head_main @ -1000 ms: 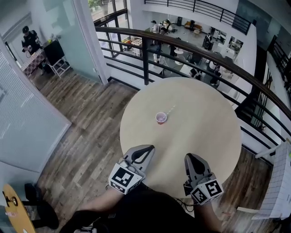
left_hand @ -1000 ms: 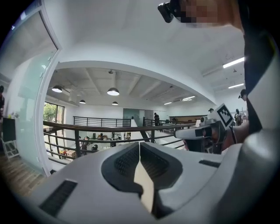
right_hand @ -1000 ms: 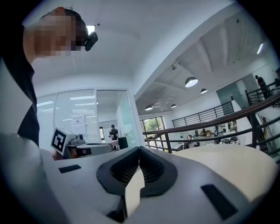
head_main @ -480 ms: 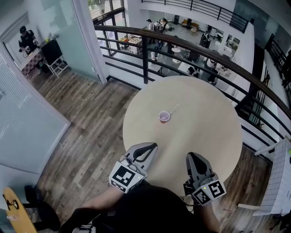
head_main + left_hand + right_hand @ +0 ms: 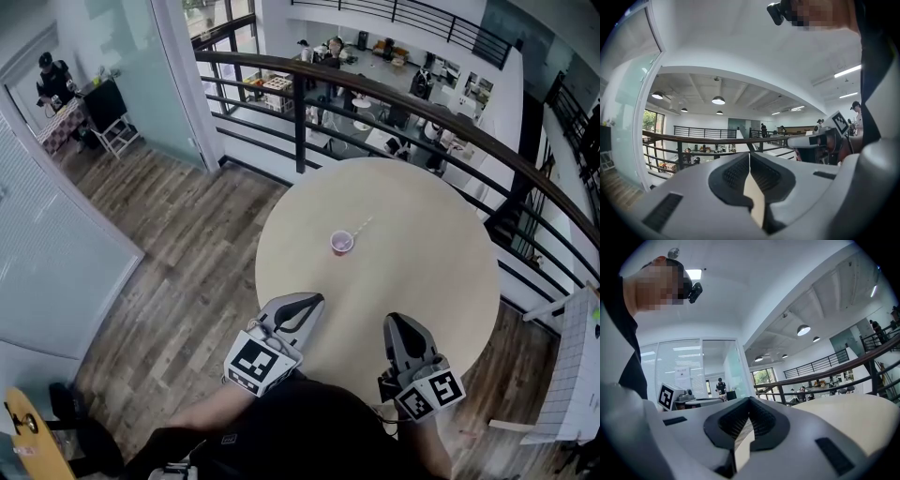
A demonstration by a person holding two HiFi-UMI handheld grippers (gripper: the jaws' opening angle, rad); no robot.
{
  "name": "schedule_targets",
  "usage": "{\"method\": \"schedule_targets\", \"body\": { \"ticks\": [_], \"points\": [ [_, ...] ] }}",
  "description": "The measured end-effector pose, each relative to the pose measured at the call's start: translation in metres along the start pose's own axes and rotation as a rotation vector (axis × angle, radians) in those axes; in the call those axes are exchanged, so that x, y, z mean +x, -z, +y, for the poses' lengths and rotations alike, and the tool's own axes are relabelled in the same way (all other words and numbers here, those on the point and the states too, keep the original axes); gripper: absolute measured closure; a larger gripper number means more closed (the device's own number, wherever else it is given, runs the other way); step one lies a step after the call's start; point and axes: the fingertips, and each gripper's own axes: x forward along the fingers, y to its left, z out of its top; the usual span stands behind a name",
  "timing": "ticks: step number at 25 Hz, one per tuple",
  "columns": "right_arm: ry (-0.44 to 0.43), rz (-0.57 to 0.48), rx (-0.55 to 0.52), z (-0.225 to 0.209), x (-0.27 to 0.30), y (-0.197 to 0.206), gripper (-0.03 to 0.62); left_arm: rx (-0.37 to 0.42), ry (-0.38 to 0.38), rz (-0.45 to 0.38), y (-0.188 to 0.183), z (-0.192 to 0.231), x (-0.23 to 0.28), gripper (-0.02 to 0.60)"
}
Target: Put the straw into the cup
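1. Over the last second almost nothing changed. The cup (image 5: 342,243) and the straw (image 5: 362,227) slid a touch right in the head view together with the table (image 5: 431,300). We read that as the head shifting, not the things moving. Cup and straw keep the same relation to each other.
2. The left gripper (image 5: 309,303) and the right gripper (image 5: 397,324) crept slightly forward over the near table rim. Both are still well apart from the cup.
3. Jaws: each gripper view shows its pads meeting at the tips with nothing between them. Both are clenched and empty, same as a second ago.
4. Task things: the cup stands upright left of the table's centre, well in from the rim. The straw is a thin pale line running from the cup's rim up and to the right. It is too small to tell whether its near end sits inside the cup or it lies flat, touching the cup. So this fits a straw lying beside the cup or one already leaning in it, and nothing in the last second settles that.
5. Edges: the table's near rim is under both grippers. The railing (image 5: 300,103) is just behind the far rim, and a glass wall (image 5: 84,253) stands off to the left.
6. Room: there is bare tabletop between the grippers and the cup, with nothing standing in the way.
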Motion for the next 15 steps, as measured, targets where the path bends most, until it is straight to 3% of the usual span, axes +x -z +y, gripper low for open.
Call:
{"method": "schedule_targets", "body": {
  "ticks": [15],
  "points": [
    [0.000, 0.014, 0.011, 0.0000, 0.0071, 0.0065, 0.573, 0.009, 0.007, 0.015, 0.0039, 0.0032, 0.0004, 0.569]
  ]
}}
